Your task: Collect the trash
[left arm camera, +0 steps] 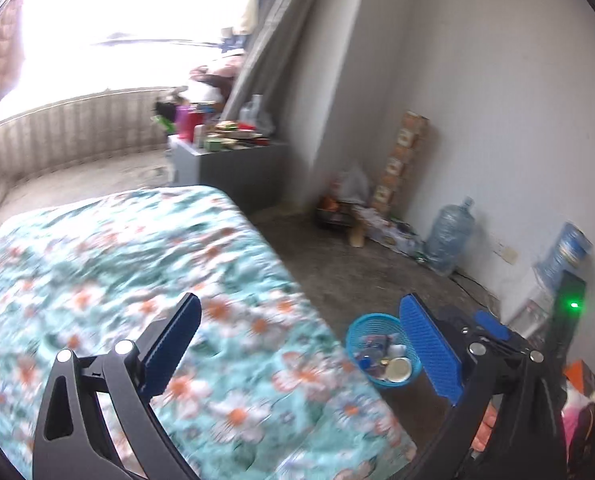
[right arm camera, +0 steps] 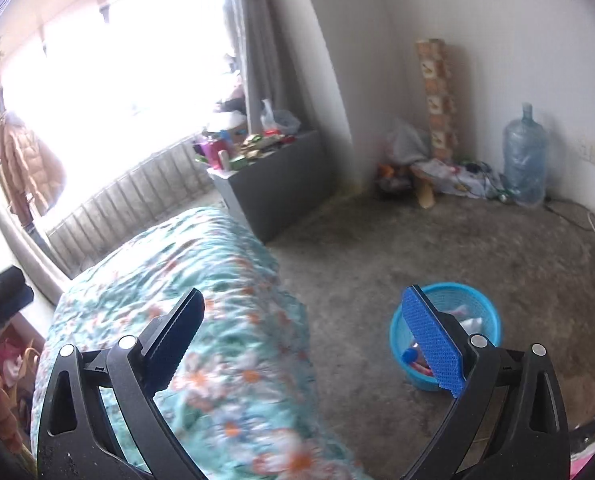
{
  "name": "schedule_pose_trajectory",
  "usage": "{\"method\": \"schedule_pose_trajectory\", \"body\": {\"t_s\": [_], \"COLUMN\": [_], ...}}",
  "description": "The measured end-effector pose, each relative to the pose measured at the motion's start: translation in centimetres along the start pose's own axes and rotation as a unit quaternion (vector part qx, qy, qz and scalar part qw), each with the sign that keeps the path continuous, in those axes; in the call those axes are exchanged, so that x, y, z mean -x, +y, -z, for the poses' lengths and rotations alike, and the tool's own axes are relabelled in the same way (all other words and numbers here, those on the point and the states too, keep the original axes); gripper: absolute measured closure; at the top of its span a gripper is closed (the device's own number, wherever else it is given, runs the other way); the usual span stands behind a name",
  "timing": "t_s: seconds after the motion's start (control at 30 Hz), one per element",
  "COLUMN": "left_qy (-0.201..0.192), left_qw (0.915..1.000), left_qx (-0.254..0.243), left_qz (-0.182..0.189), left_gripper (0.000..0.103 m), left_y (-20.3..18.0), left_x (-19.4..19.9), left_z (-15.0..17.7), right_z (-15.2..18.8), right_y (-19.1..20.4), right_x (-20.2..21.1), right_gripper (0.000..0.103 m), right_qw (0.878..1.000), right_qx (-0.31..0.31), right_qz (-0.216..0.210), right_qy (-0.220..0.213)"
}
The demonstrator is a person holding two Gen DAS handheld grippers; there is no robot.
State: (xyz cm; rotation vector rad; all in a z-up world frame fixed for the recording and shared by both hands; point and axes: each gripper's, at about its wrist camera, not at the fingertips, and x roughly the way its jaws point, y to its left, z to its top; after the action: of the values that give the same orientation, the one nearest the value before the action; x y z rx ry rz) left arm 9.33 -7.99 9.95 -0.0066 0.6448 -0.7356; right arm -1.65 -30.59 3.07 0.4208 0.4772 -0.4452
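A blue mesh waste bin (left arm camera: 361, 328) (right arm camera: 477, 304) stands on the concrete floor beside the bed. It holds trash: a round can lid (left arm camera: 397, 368), wrappers and a blue-capped bottle (right arm camera: 409, 356). My left gripper (left arm camera: 299, 304) hangs open over the corner of the bed, with nothing between its blue pads; the bin shows just inside its right finger. My right gripper (right arm camera: 303, 296) is also open and empty, above the bed's edge and the floor, with the bin behind its right finger (right arm camera: 429, 344). The floral cover in view carries no loose trash.
The bed with a teal floral cover (left arm camera: 137, 260) (right arm camera: 177, 264) fills the lower left. A grey cabinet (left arm camera: 233, 168) (right arm camera: 281, 184) with cluttered top stands by the curtain. A water jug (left arm camera: 449, 236) (right arm camera: 525, 160), bags and a cable lie along the wall.
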Motion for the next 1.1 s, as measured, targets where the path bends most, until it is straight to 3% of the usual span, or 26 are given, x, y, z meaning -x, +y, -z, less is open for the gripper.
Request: {"method": "schedule_pose_trajectory", "body": {"t_s": [0.2, 0.4, 0.57, 0.67, 0.8, 0.93, 1.1], "left_qy": [-0.005, -0.004, 0.004, 0.024, 0.069, 0.095, 0.116], "left_qw": [0.9946, 0.9800, 0.9696, 0.9667, 0.9668, 0.9632, 0.9578], "left_qx": [0.026, 0.000, 0.011, 0.022, 0.055, 0.095, 0.094], "left_qz": [-0.100, -0.199, -0.244, -0.254, -0.240, -0.233, -0.246], "left_gripper": [0.006, 0.006, 0.006, 0.006, 0.006, 0.006, 0.006], "left_y": [1.9, 2.2, 2.6, 2.4, 2.4, 2.3, 1.8], "left_x": [2.7, 3.2, 3.1, 2.2, 0.8, 0.1, -0.8], "left_z": [2.5, 5.1, 7.0, 8.8, 10.7, 11.9, 12.3], "right_z": [0.4, 2.2, 3.8, 4.6, 5.1, 6.2, 7.0], "right_y": [3.6, 7.5, 7.8, 7.3, 6.3, 5.6, 5.1], "right_x": [1.4, 1.9, 2.1, 2.1, 1.7, 1.4, 1.3], "right_gripper": [0.008, 0.008, 0.008, 0.008, 0.008, 0.008, 0.008], "right_qw": [0.999, 0.982, 0.978, 0.981, 0.985, 0.982, 0.978], "right_qx": [0.052, 0.164, 0.189, 0.180, 0.159, 0.163, 0.176], "right_qz": [0.002, 0.088, 0.086, 0.074, 0.060, 0.072, 0.087], "right_qy": [-0.011, -0.018, -0.010, 0.003, 0.040, 0.058, 0.073]}}
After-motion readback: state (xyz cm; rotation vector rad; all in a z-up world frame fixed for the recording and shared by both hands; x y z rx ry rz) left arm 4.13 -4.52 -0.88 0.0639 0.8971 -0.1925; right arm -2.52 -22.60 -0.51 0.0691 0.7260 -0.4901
